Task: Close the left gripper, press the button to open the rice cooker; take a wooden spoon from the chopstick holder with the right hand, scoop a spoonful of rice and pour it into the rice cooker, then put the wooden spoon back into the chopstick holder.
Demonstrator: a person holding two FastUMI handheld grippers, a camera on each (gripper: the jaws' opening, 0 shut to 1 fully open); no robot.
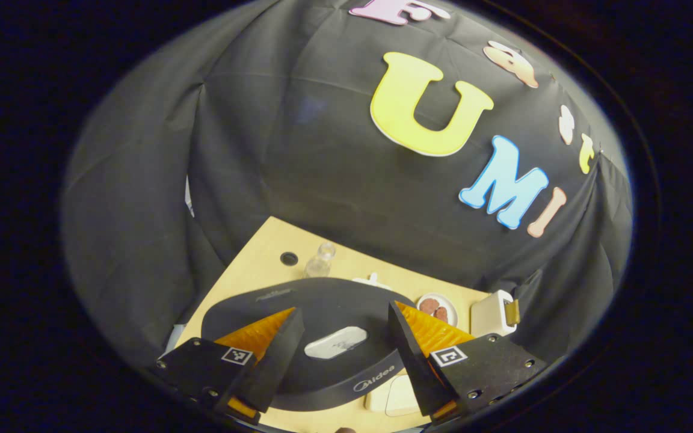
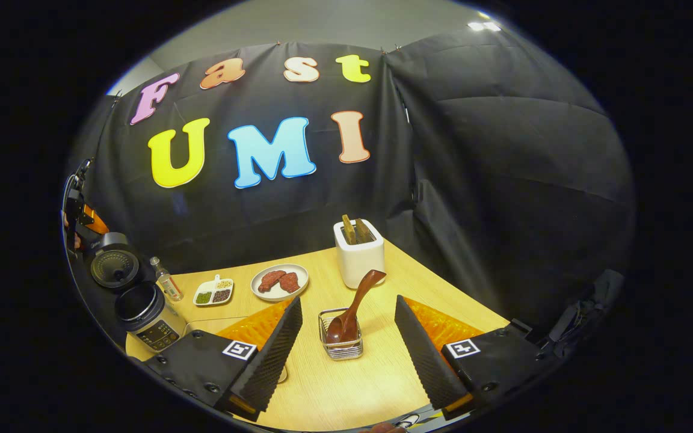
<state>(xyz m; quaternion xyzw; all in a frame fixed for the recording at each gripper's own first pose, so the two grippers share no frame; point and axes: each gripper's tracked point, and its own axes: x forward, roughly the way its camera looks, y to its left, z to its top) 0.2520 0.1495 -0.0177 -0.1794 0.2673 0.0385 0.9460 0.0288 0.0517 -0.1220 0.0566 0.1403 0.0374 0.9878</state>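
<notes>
The rice cooker (image 2: 149,322) stands at the table's left edge with its round black lid (image 2: 115,267) swung up and the pot open. My left gripper (image 1: 343,313) is open, with nothing between its fingers, and hovers just over the raised lid (image 1: 322,337). It appears far left as the left gripper (image 2: 82,219), above the lid. My right gripper (image 2: 348,300) is open, fingers apart either side of the wire chopstick holder (image 2: 340,346). A dark wooden spoon (image 2: 355,304) stands in the holder, bowl down and handle leaning right, untouched.
Behind the holder stands a white toaster (image 2: 358,258) with two slices in it. A plate of meat (image 2: 279,281), a small divided dish of grains (image 2: 214,293) and a clear bottle (image 2: 166,282) line the back of the wooden table (image 2: 346,391). Black cloth walls close in.
</notes>
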